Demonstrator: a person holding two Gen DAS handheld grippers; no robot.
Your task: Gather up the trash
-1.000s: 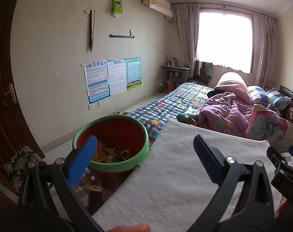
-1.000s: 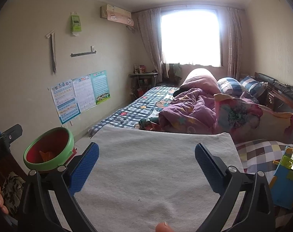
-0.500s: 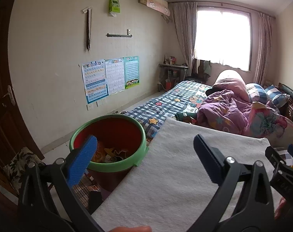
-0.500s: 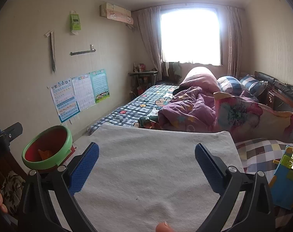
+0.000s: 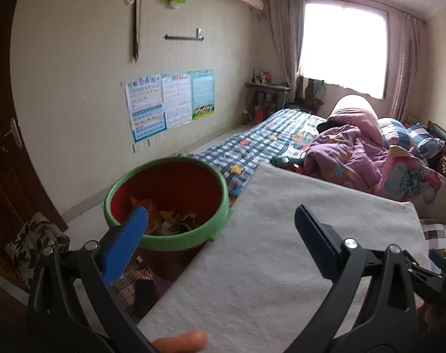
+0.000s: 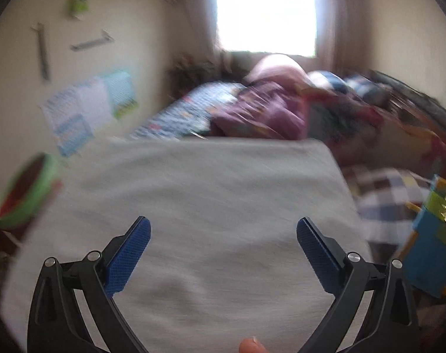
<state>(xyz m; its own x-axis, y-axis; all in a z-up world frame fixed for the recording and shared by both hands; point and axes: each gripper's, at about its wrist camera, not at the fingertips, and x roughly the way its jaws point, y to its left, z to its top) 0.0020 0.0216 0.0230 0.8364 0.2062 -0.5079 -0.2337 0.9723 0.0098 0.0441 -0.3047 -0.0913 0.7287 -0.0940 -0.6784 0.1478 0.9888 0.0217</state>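
Observation:
A red bin with a green rim point(image 5: 217, 188) stands left of a grey cloth-covered surface point(image 5: 267, 264). Crumpled wrappers point(image 5: 167, 219) lie in the bin. My left gripper point(image 5: 220, 226) is open and empty, held above the surface's left edge beside the bin. My right gripper point(image 6: 223, 235) is open and empty above the grey surface point(image 6: 208, 206); this view is blurred by motion. The bin point(image 6: 23, 194) shows at its far left. No trash shows on the grey surface.
A bed with a checked sheet point(image 5: 261, 144) and purple quilt point(image 5: 346, 158) lies beyond the surface. A dark door point(image 5: 5, 147) is at left. A blue and green toy point(image 6: 429, 250) sits at right. Posters point(image 5: 170, 100) hang on the wall.
The right gripper has tilted and swung, blurring its view; the bin has dropped lower left. The left gripper's view has shifted slightly, with the bin a little further left. Both stay open.

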